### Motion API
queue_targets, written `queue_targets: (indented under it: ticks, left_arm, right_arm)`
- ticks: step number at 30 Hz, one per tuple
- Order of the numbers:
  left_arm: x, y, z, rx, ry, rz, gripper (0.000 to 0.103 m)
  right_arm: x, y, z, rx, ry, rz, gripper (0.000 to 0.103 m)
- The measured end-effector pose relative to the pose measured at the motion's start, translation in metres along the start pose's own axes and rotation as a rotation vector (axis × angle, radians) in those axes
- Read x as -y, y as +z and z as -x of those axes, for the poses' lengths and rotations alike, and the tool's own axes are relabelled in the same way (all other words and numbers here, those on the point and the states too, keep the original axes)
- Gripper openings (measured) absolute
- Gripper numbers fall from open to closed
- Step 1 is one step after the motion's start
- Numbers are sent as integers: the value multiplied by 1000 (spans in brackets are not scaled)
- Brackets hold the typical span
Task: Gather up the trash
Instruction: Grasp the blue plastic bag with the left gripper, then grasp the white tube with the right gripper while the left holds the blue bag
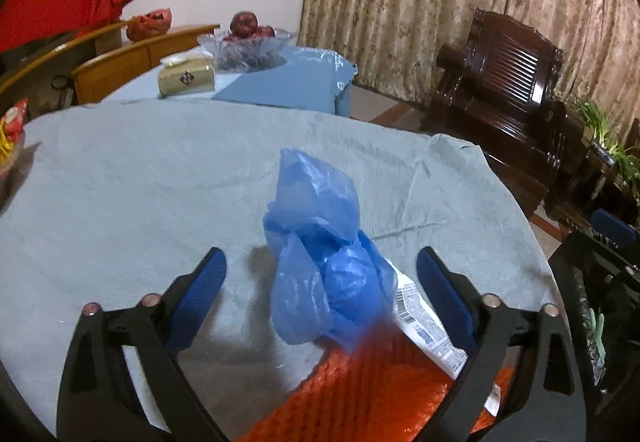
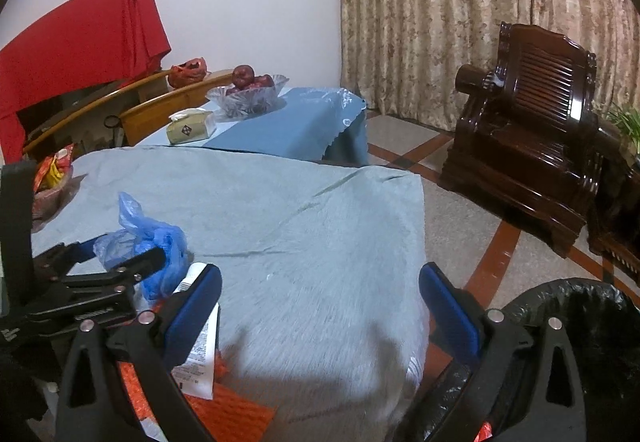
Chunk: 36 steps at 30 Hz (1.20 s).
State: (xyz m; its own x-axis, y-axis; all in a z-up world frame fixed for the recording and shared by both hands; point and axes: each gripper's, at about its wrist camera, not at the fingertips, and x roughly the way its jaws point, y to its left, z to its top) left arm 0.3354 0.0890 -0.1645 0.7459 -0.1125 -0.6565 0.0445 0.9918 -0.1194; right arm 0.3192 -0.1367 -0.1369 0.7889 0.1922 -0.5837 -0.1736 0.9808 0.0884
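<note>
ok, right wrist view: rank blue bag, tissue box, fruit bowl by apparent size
1. blue bag, though it is nearest the camera
2. fruit bowl
3. tissue box
Bowl and box look close; both sit farther back.

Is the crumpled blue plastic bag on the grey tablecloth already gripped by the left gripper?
Not gripped: the blue plastic bag sits between the left gripper's open pads.

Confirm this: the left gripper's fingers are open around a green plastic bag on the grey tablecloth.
Wrong colour. The plastic bag between the open fingers of the left gripper is blue, not green, as the left wrist view shows. It does lie on the grey tablecloth.
</note>
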Motion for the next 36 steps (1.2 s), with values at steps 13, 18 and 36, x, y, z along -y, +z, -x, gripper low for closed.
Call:
queue_targets:
  ticks: [13,18,36]
  left_arm:
    - [-18,-2,5,-11,-49,56,32]
    - [-37,-2,26,13,4,48,32]
    - [-64,-16,27,-10,66,20,32]
  right_arm:
    - [-29,-1,-19,-45,51,29,97]
    - [-50,1,-30,-62,94,51,97]
    - [-92,-14,-94,-274,176,111,67]
